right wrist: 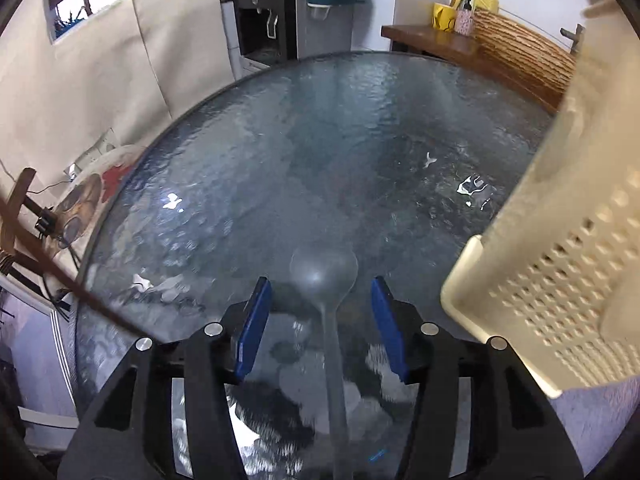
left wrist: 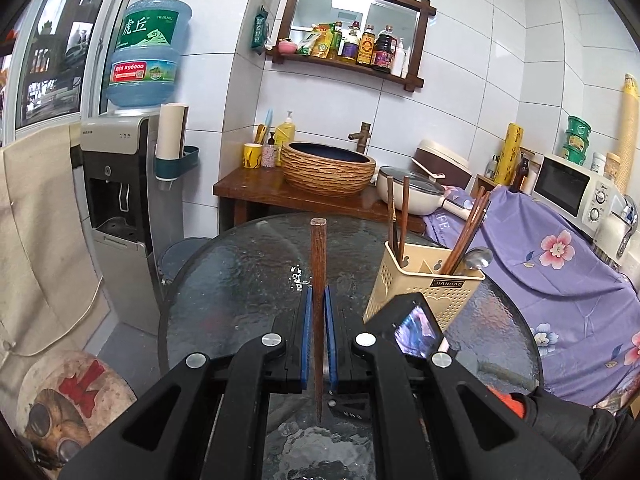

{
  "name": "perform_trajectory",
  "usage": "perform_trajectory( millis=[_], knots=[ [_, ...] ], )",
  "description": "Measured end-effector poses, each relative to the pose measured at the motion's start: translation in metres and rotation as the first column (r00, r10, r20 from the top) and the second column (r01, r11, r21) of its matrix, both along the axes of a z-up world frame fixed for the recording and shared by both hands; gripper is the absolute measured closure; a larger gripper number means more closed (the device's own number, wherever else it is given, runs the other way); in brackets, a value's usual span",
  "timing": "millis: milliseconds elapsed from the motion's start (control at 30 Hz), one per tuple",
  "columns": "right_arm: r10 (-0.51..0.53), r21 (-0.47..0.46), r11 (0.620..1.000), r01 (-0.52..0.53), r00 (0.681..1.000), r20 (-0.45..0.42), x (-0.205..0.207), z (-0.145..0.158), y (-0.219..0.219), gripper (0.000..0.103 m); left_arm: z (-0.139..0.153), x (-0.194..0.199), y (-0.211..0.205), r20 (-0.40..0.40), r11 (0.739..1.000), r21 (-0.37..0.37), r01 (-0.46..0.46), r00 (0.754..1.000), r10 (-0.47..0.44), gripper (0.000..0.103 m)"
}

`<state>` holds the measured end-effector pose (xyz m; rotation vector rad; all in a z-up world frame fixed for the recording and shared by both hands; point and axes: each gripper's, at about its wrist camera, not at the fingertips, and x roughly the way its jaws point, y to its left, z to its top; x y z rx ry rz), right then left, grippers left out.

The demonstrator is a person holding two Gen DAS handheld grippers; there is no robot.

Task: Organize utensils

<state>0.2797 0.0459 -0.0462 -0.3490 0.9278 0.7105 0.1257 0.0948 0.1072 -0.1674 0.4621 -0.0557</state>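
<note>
A brown wooden chopstick [left wrist: 319, 256] stands up and away between the blue pads of my left gripper [left wrist: 318, 294], which is shut on it above the round glass table [left wrist: 240, 272]. To its right stands a beige perforated utensil holder [left wrist: 424, 284] with several chopsticks and a metal spoon [left wrist: 478, 259] in it. In the right wrist view my right gripper [right wrist: 320, 284] is open and points down at the table. A blurred metal spoon [right wrist: 323, 268] lies on the glass between its fingers, and the pads are clear of it. The holder [right wrist: 560, 240] is close on its right.
A water dispenser [left wrist: 116, 184] stands left of the table. Behind the table a wooden counter [left wrist: 256, 188] carries a woven basin [left wrist: 328, 170]. A white pot [left wrist: 416, 194], a purple floral cloth [left wrist: 560, 264] and a microwave [left wrist: 576, 188] are at the right.
</note>
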Motion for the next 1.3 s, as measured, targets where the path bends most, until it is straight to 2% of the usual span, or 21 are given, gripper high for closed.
perform_trajectory(
  millis=[100, 133, 167, 200, 400, 633, 833, 900, 933, 1067, 1200, 1300],
  knots=[
    [-0.009, 0.013, 1.0, 0.009, 1.0, -0.015, 0.006, -0.002, 0.005, 0.051, -0.002, 0.001, 0.002, -0.002, 1.0, -0.004, 0.004, 1.0, -0.004, 0.096],
    [-0.004, 0.001, 1.0, 0.004, 1.0, -0.004, 0.005, -0.002, 0.007, 0.054, -0.002, 0.002, 0.003, -0.003, 1.0, -0.005, 0.005, 1.0, -0.005, 0.096],
    [0.01, -0.005, 1.0, -0.01, 1.0, 0.006, 0.003, -0.002, 0.008, 0.063, -0.003, 0.002, 0.003, -0.004, 1.0, -0.006, 0.006, 1.0, -0.006, 0.096],
    [0.025, -0.001, 1.0, -0.025, 1.0, 0.004, 0.0, -0.001, 0.009, 0.067, -0.003, 0.003, 0.004, -0.005, 1.0, -0.007, 0.007, 1.0, -0.007, 0.096],
    [0.007, 0.017, 1.0, -0.008, 1.0, 0.026, -0.005, 0.004, 0.004, 0.067, -0.004, 0.005, 0.001, -0.001, 1.0, -0.008, 0.013, 1.0, -0.013, 0.096],
    [-0.025, 0.204, 0.979, 0.014, 0.999, 0.049, -0.023, 0.055, -0.042, 0.067, 0.0, 0.007, -0.012, 0.008, 0.999, -0.002, 0.035, 0.999, -0.035, 0.096],
    [-0.061, 0.302, 0.953, 0.027, 0.993, 0.104, -0.043, 0.101, -0.084, 0.067, 0.005, 0.011, -0.03, 0.02, 0.998, 0.009, 0.067, 0.998, -0.067, 0.096],
    [-0.063, 0.325, 0.946, 0.025, 0.992, 0.105, -0.05, 0.109, -0.097, 0.092, 0.007, 0.011, -0.037, 0.024, 0.997, 0.016, 0.078, 0.997, -0.079, 0.096],
    [-0.068, 0.333, 0.943, 0.028, 0.992, 0.108, -0.052, 0.114, -0.103, 0.094, 0.009, 0.011, -0.04, 0.026, 0.996, 0.019, 0.084, 0.996, -0.085, 0.096],
    [-0.088, 0.321, 0.946, 0.042, 0.988, 0.128, -0.051, 0.118, -0.118, 0.093, 0.013, 0.012, -0.053, 0.037, 0.994, 0.027, 0.104, 0.994, -0.105, 0.096],
    [-0.07, 0.287, 0.957, 0.036, 0.992, 0.109, -0.048, 0.102, -0.118, 0.092, 0.011, 0.013, -0.052, 0.029, 0.995, 0.032, 0.091, 0.995, -0.092, 0.096],
    [-0.04, 0.255, 0.967, 0.017, 0.996, 0.082, -0.046, 0.086, -0.109, 0.077, 0.01, 0.008, -0.045, 0.027, 0.997, 0.031, 0.071, 0.997, -0.072, 0.096]
  ],
)
